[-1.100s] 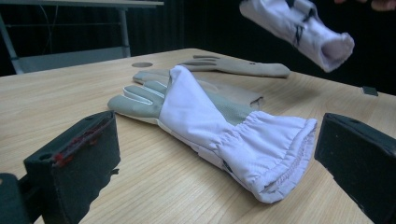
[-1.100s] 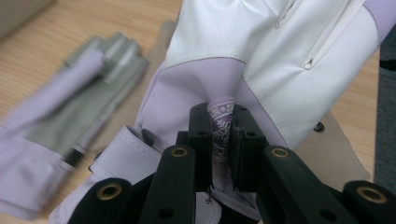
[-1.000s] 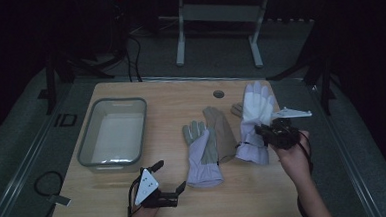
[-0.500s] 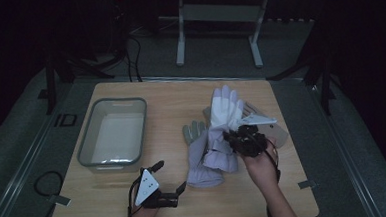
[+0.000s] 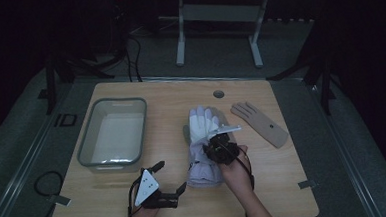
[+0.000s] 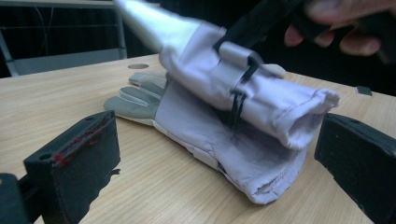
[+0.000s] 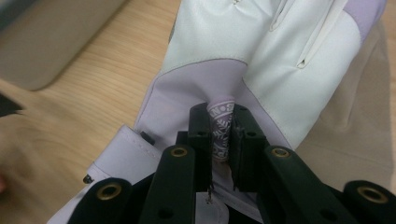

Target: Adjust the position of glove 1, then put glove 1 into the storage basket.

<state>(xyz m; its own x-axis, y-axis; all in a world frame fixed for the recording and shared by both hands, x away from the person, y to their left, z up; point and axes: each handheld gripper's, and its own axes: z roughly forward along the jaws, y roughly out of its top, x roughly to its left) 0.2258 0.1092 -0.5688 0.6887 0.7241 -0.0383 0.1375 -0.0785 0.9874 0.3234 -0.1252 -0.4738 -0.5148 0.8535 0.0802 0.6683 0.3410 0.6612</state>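
Lavender-and-white fabric marks the held glove (image 5: 205, 130), which is carried just above a second glove (image 5: 200, 172) of the same colours lying flat near the middle of the bench (image 5: 285, 184). In the right gripper view a fold of the held glove (image 7: 261, 51) near its cuff is seen pinched between the pads of the right claw (image 7: 221, 135), whose jaws are pressed together on the cloth. From the high view the right claw (image 5: 222, 148) is seen over the lying glove, gripped by the person's right hand (image 5: 238, 170), with the held glove's fingers pointed away from the person. In the left gripper view the held glove (image 6: 252, 88) is seen tilted, its cuff end low and close over the lying glove (image 6: 219, 140); whether the two touch cannot be told.

The left claw (image 5: 161, 183) is rested at the near edge of the bench, to the left of the gloves, with its jaws spread and nothing between them; its black pads (image 6: 86, 156) are seen on either side of the lying glove's cuff, well apart from it. A tan glove (image 5: 260, 123) is laid flat to the right of the pair. A grey tray (image 5: 113, 135) is set at the left of the bench.
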